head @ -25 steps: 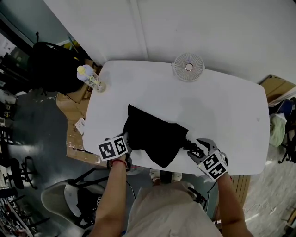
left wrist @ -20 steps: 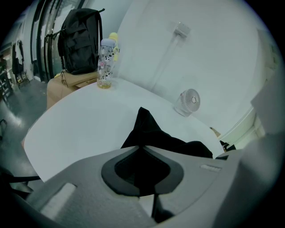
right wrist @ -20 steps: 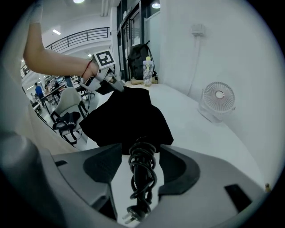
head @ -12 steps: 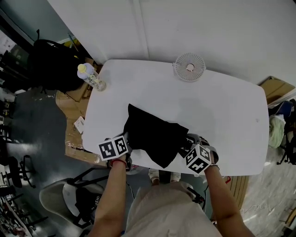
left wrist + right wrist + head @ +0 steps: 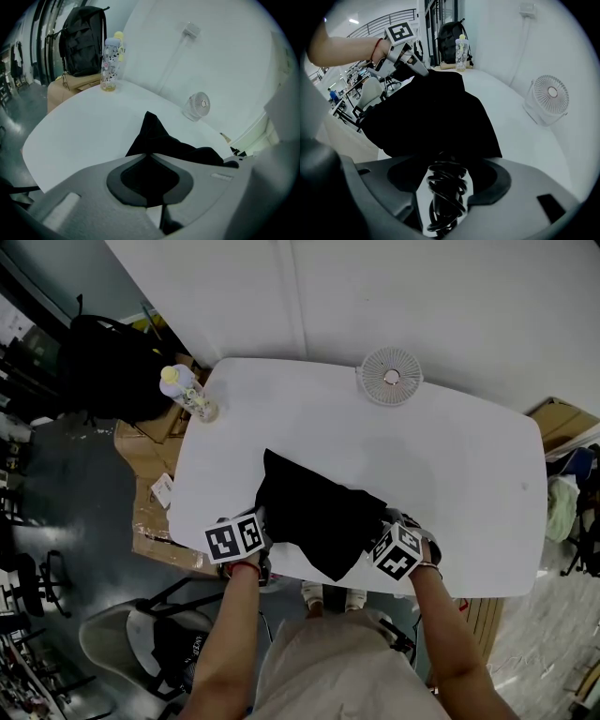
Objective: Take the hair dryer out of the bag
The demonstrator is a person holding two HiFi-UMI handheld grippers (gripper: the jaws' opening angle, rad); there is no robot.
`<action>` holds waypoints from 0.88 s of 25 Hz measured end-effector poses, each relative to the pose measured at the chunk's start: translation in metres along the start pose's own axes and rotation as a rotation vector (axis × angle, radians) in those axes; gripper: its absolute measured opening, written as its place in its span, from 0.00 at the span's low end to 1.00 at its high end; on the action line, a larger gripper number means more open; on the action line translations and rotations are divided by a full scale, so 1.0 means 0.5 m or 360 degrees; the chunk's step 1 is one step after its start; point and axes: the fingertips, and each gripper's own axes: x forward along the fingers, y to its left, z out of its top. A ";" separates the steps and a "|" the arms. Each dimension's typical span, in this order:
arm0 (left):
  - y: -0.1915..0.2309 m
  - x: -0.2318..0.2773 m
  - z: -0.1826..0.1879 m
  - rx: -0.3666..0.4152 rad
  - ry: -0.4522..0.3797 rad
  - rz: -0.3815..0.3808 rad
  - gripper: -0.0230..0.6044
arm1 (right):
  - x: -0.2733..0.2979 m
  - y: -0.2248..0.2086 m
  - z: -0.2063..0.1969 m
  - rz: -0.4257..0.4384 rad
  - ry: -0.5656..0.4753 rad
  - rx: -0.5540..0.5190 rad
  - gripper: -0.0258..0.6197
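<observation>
Left tool [image 5: 149,157] is clenching the bag's [image 5: 314,512] near corner, pinning it on the worktop [image 5: 450,456]. Right tool [image 5: 447,164] is grasping the coiled cord [image 5: 445,187] at the bag's mouth. The dryer is seemingly lying hidden inside, awaiting extraction.

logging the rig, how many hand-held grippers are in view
2. The left hand-held gripper is shut on the bag's left edge; the right hand-held gripper is at its right edge, a coiled cord between its jaws. None hidden.
</observation>
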 end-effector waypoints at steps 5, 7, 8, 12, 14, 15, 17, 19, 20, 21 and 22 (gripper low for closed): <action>-0.001 0.004 0.000 0.0008 0.0007 -0.0002 0.06 | 0.018 0.004 0.000 0.0088 0.0036 0.0013 0.46; -0.001 0.005 0.000 0.0011 0.0010 -0.0002 0.06 | 0.018 0.004 0.001 0.0109 0.0019 0.0046 0.45; -0.001 0.005 0.000 0.0012 0.0012 -0.0001 0.06 | 0.018 0.004 0.001 0.0115 0.0005 0.0073 0.43; -0.004 0.005 0.000 0.0011 0.0015 0.0000 0.06 | 0.014 0.003 0.000 0.0113 -0.0031 0.0141 0.42; -0.005 0.003 0.001 0.0011 0.0010 0.0003 0.06 | 0.010 0.004 -0.002 0.0110 -0.0052 0.0172 0.41; -0.006 0.003 0.001 0.0010 0.0006 0.0005 0.06 | 0.008 0.005 -0.005 0.0109 -0.0065 0.0189 0.41; -0.007 0.001 0.001 0.0002 -0.0002 0.0010 0.06 | 0.001 0.008 -0.012 0.0110 -0.0091 0.0216 0.41; -0.007 0.000 0.001 -0.0008 -0.0010 0.0015 0.06 | -0.007 0.011 -0.020 0.0113 -0.0118 0.0243 0.40; -0.006 -0.001 0.002 -0.0012 -0.0015 0.0018 0.06 | -0.012 0.011 -0.023 0.0112 -0.0131 0.0256 0.40; -0.006 -0.002 0.004 -0.0016 -0.0020 0.0021 0.06 | -0.017 0.010 -0.025 0.0109 -0.0145 0.0266 0.40; -0.005 -0.003 0.005 -0.0021 -0.0025 0.0024 0.06 | -0.022 0.009 -0.026 0.0103 -0.0158 0.0273 0.40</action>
